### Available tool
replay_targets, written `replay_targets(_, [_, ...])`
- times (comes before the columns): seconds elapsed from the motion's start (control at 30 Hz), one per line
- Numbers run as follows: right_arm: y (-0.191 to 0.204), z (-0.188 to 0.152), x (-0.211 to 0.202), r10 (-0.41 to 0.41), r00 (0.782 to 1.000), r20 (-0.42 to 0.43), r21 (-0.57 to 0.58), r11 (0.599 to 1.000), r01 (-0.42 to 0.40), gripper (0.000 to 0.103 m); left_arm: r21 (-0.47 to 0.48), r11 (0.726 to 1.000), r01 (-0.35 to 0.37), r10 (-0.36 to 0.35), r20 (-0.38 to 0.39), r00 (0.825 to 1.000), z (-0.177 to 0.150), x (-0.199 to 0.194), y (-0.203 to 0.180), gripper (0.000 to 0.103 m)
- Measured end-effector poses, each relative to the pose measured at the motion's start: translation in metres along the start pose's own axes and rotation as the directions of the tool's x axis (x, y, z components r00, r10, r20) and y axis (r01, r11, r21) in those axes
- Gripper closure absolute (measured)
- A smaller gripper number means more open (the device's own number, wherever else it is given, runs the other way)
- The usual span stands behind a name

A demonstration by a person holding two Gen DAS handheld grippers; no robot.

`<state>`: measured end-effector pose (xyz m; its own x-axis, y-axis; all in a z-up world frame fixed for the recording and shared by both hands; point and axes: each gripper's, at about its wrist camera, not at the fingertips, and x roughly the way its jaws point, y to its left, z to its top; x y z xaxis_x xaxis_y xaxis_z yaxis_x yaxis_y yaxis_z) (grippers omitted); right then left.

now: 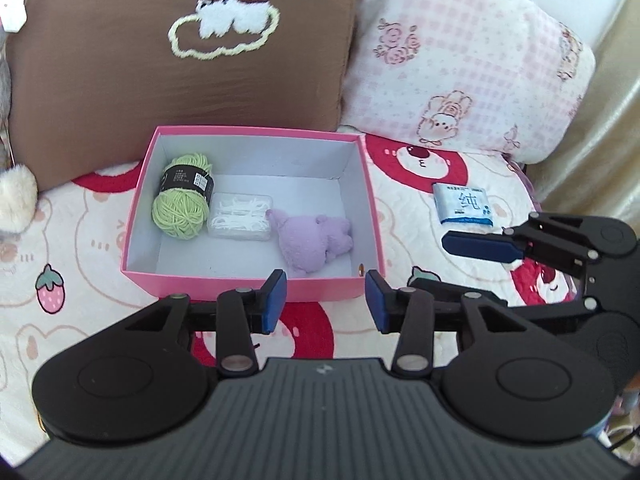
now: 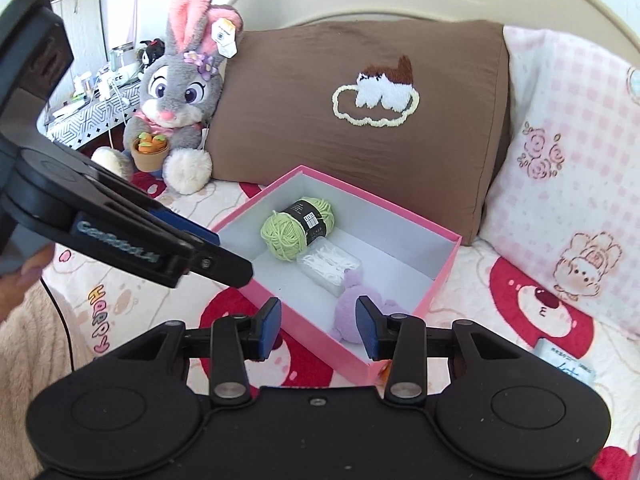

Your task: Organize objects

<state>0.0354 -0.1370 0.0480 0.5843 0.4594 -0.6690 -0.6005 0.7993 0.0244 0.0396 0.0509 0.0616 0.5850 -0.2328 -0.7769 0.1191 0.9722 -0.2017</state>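
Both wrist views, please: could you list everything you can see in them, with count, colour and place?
box: one, pink outside, white inside, open, on the bed cover.
yarn ball: one, light green with a black label, in the box, left end.
clear case: one, transparent with white contents, in the box, middle.
plush toy: one, lilac, in the box, right of the case.
tissue pack: one, white and blue, on the cover right of the box.
brown pillow: one, behind the box.
pink pillow: one, pink check, right of the brown one.
rabbit plush: one, grey and pink, left of the brown pillow.
bed cover: one, white and red.
left gripper: fingers apart, empty.
right gripper: fingers apart, empty.
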Motion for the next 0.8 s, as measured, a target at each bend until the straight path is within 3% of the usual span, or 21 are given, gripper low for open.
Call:
replay_targets(0.13, [-0.004,-0.006,-0.015,0.004,1.0,0.002,0.004,1.0,-0.004,0.057,0.027,1.0,-0.003,0.003,-0.005,1.0,-0.006,-0.014,-0.011,0.052])
replay_targets(0.23, [-0.008,-0.013,-0.025,0.004,1.0,0.001,0.008,1.0,-0.004,0.056,0.056,0.998,-0.007,0.008,-0.013,1.0,-0.012,-0.019,-0.021,0.041])
replay_targets(0.33, [-0.013,-0.021,-0.031,-0.017,1.0,0.0,-0.004,1.0,0.017,0.046,0.078,0.997,-0.017,0.019,-0.03,0.999,-0.019,-0.019,-0.031,0.038])
replay_targets(0.4, [-0.017,-0.027,-0.033,-0.043,0.999,0.001,-0.006,0.999,0.043,0.032,0.075,0.997,-0.007,0.011,-0.049,0.999,-0.024,-0.016,-0.036,0.037])
replay_targets(0.5, [-0.026,-0.036,-0.035,-0.043,0.999,-0.006,0.002,0.999,0.043,0.032,0.071,0.997,0.01,-0.005,-0.065,0.998,-0.031,-0.012,-0.043,0.036])
replay_targets(0.63, [-0.033,-0.046,-0.038,-0.037,0.999,-0.007,0.0,0.999,0.037,0.03,0.115,0.993,-0.033,0.038,-0.048,0.998,-0.04,-0.011,-0.059,0.033])
replay_targets(0.8, [-0.035,-0.061,-0.04,-0.068,0.998,0.011,-0.057,0.996,0.069,0.017,0.144,0.989,-0.034,0.04,-0.038,0.998,-0.046,-0.009,-0.075,0.026])
